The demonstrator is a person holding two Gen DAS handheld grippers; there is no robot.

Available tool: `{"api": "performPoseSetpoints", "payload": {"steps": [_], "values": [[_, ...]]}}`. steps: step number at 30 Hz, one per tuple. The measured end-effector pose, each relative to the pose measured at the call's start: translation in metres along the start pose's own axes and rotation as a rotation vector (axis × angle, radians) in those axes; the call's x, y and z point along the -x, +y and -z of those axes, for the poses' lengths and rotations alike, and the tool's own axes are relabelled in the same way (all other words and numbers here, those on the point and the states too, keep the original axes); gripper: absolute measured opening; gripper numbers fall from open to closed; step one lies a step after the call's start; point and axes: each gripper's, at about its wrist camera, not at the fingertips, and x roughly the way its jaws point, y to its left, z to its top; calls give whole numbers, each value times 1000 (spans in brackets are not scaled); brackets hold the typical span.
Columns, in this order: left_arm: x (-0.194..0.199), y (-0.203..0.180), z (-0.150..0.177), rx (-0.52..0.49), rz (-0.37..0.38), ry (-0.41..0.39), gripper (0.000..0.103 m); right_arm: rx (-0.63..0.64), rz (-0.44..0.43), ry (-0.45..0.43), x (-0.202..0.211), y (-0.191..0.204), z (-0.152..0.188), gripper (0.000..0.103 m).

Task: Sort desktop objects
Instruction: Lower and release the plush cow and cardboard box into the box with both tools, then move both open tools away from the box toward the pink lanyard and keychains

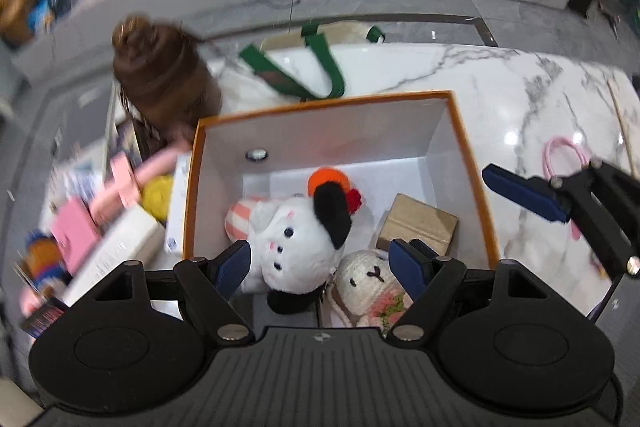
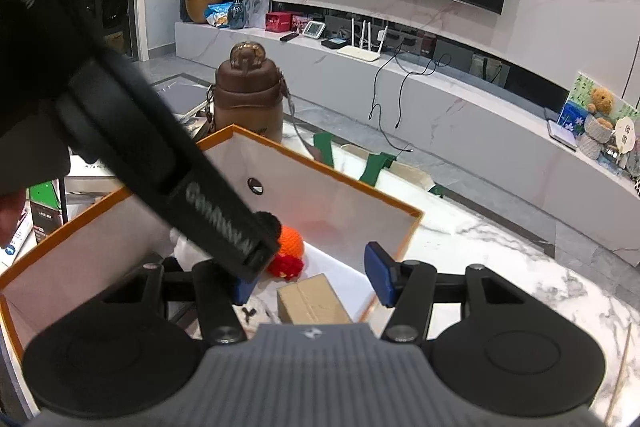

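Observation:
An orange-rimmed white box (image 1: 460,131) stands on the marble table; it also shows in the right wrist view (image 2: 414,223). Inside lie a white plush dog with black ears (image 1: 296,243), a cream knitted bunny (image 1: 366,281), a small cardboard box (image 1: 422,223) (image 2: 312,301), and an orange-and-red knitted piece (image 1: 332,183) (image 2: 290,247). My left gripper (image 1: 320,263) is open and empty, hovering above the plush toys. My right gripper (image 2: 310,281) is open and empty at the box's right rim; its finger (image 1: 520,193) shows in the left wrist view. The left gripper's body (image 2: 120,115) blocks part of the right wrist view.
A brown bottle (image 1: 164,79) (image 2: 248,99) stands behind the box. A cream bag with green straps (image 1: 296,71) lies beyond it. Pink items, a yellow ball (image 1: 158,197) and books crowd the left. A pink cable (image 1: 564,159) and a thin stick (image 1: 622,123) lie right.

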Motion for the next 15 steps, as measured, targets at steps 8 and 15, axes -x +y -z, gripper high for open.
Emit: {"api": "performPoseSetpoints", "payload": {"steps": [8, 15], "values": [[25, -45, -6, -64, 33, -50, 90, -31, 58, -36, 35, -30, 14, 58], [30, -85, -6, -111, 60, -58, 90, -60, 96, -34, 54, -58, 32, 58]]}}
